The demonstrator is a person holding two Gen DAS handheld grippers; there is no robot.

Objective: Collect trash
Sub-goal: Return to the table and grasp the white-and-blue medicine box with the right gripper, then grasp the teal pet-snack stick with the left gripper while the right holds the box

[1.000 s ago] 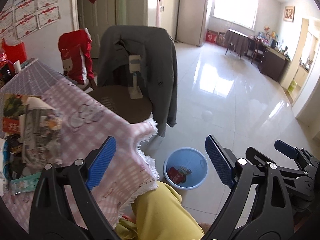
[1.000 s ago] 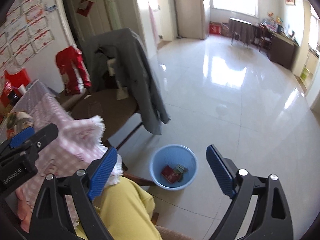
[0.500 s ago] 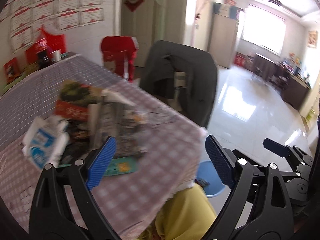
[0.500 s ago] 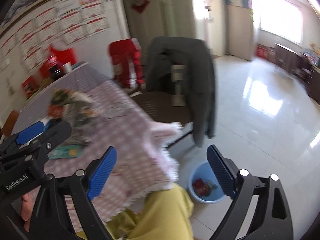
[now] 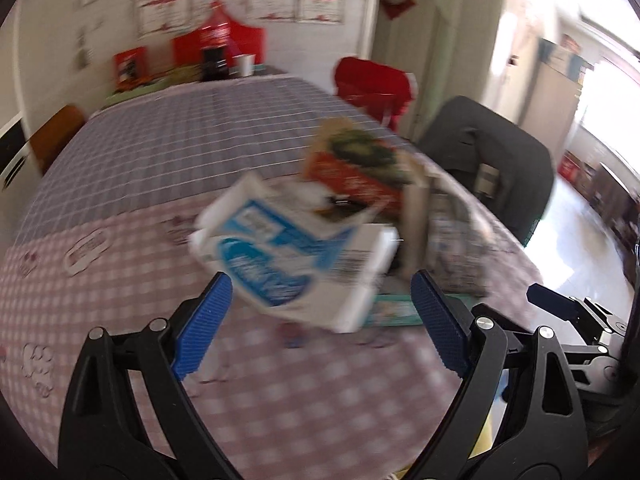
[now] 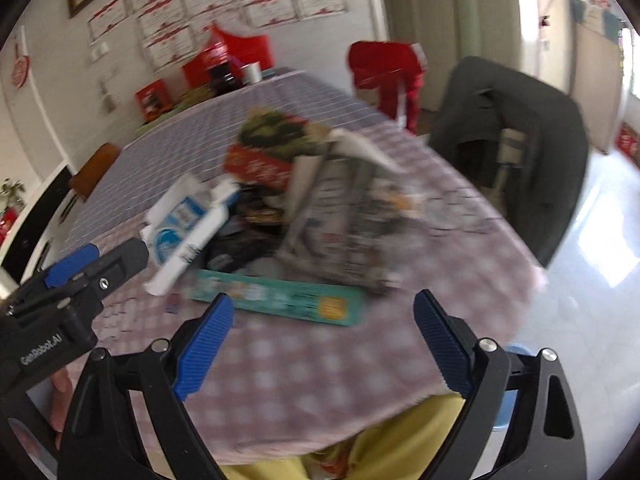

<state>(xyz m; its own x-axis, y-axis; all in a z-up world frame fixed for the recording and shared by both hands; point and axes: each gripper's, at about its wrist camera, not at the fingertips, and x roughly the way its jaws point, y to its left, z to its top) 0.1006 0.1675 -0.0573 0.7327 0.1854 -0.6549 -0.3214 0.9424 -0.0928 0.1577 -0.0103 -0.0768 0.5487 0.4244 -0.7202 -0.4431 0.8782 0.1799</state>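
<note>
A table (image 5: 120,184) fills most of both views, covered by a checked cloth (image 6: 320,364), pink at the near end and grey-blue farther off. Right of it stands a chair draped with a dark grey jacket (image 6: 532,120), and beyond that a second chair in red (image 5: 372,80). Near the table's right side lies the trash, a loose heap: a red and green packet (image 5: 356,168) at the far end, a grey printed bag (image 6: 352,216) standing beside it, a white and blue wrapper (image 5: 296,256) on the left, and a long teal box (image 6: 280,296) lying flat along the near edge of the heap. Both views are blurred, so smaller scraps cannot be told apart. The left gripper (image 5: 320,320) hangs just above the cloth, jaws wide, the wrapper just beyond its tips and not gripped. The right gripper (image 6: 322,336) is spread wide too, holding nothing, just short of the teal box.
</note>
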